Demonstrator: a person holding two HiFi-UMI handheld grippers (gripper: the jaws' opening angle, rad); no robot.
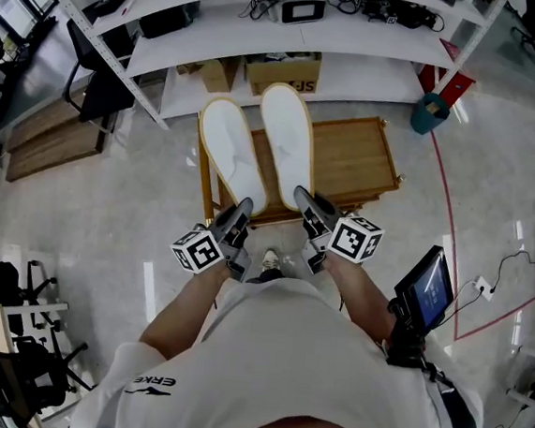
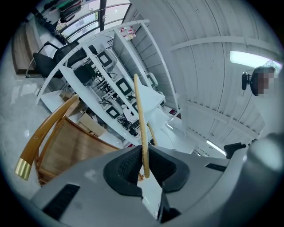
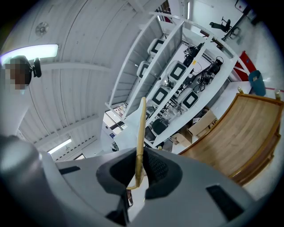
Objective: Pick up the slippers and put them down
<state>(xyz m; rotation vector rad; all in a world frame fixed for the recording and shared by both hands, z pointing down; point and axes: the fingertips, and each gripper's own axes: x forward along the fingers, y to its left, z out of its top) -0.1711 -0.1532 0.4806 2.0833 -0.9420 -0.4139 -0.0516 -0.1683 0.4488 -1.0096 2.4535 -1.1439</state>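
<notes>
Two white slippers show sole-up in the head view, held over a low wooden table (image 1: 353, 160). My left gripper (image 1: 240, 211) is shut on the heel of the left slipper (image 1: 231, 150). My right gripper (image 1: 304, 201) is shut on the heel of the right slipper (image 1: 287, 137). In the left gripper view the left slipper (image 2: 139, 119) appears edge-on as a thin tan strip pinched between the dark pads of the left gripper (image 2: 144, 167). The right gripper view shows the same: the right slipper (image 3: 141, 131) stands edge-on, clamped in the right gripper (image 3: 138, 172).
White shelving (image 1: 268, 16) with electronics and cardboard boxes (image 1: 283, 72) stands behind the table. A black chair (image 1: 96, 84) is at the left, a teal bin (image 1: 431, 111) at the right. A tablet (image 1: 426, 289) hangs by the person's hip. Pale glossy floor surrounds the table.
</notes>
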